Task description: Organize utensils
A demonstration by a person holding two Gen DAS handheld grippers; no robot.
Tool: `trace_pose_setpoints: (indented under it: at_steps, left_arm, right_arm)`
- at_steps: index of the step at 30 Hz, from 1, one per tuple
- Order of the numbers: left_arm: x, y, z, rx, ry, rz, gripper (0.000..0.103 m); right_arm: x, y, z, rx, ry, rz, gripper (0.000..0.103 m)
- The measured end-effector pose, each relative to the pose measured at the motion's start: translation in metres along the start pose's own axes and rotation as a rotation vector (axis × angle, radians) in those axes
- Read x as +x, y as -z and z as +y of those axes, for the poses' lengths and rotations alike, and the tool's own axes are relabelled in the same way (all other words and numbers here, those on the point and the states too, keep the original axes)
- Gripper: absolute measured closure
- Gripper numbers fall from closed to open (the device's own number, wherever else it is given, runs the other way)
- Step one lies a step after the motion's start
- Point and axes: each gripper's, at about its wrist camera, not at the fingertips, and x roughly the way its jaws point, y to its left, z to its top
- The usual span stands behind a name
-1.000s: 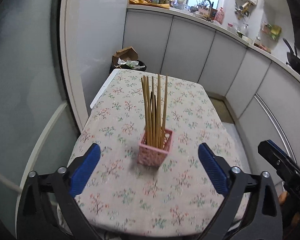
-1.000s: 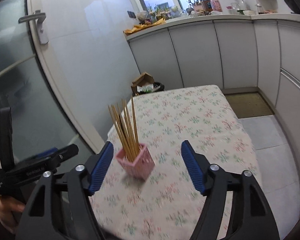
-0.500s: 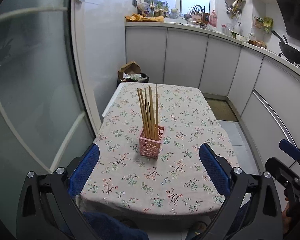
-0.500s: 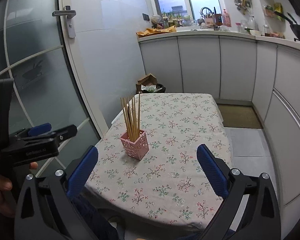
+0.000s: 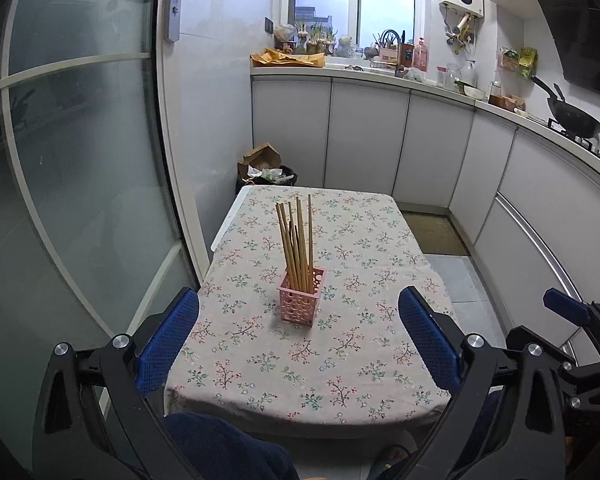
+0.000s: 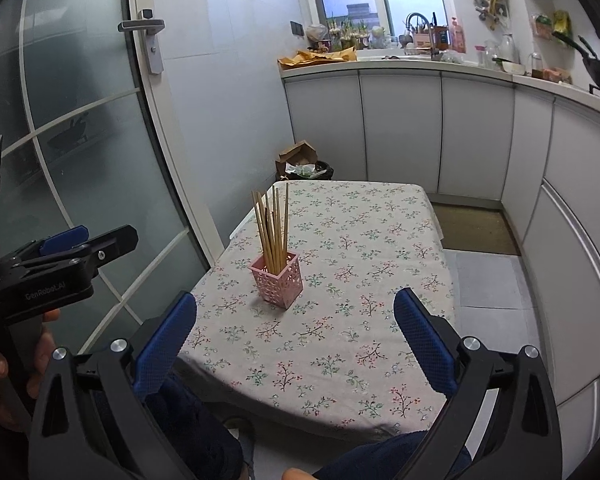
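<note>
A pink perforated holder (image 5: 300,300) stands upright near the middle of the table with the floral cloth (image 5: 360,240). Several wooden chopsticks (image 5: 296,240) stand in it. It also shows in the right wrist view (image 6: 278,282), with the chopsticks (image 6: 272,228) leaning slightly. My left gripper (image 5: 298,340) is open and empty, held back off the table's near edge. My right gripper (image 6: 296,338) is open and empty, also back from the near edge. The left gripper shows at the left of the right wrist view (image 6: 60,256).
A frosted glass door (image 5: 60,160) stands left of the table. White cabinets (image 5: 380,144) with a cluttered counter run along the back and right. A bin with cardboard (image 5: 266,170) sits beyond the table's far end. The person's knees (image 6: 196,420) are below the near edge.
Both grippers have pulled back and up from the holder, which now looks smaller and farther. The holder and chopsticks have not moved.
</note>
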Motion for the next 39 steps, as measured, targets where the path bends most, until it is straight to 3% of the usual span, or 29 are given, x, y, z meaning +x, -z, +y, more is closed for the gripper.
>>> trace_pose_setpoints:
  at_steps: [14, 24, 39]
  left_arm:
    - [-0.011, 0.000, -0.001, 0.030, -0.009, -0.014, 0.007]
    - [-0.005, 0.000, -0.004, 0.030, 0.000, 0.006, 0.007]
    - [-0.002, 0.000, -0.005, 0.035, 0.016, 0.006, 0.007]
  right_arm:
    - [-0.004, -0.006, 0.002, 0.022, 0.008, -0.020, 0.007]
    - [-0.008, -0.007, -0.006, 0.039, 0.072, -0.029, 0.007]
    - [-0.006, -0.009, -0.006, 0.035, 0.066, -0.024, 0.007]
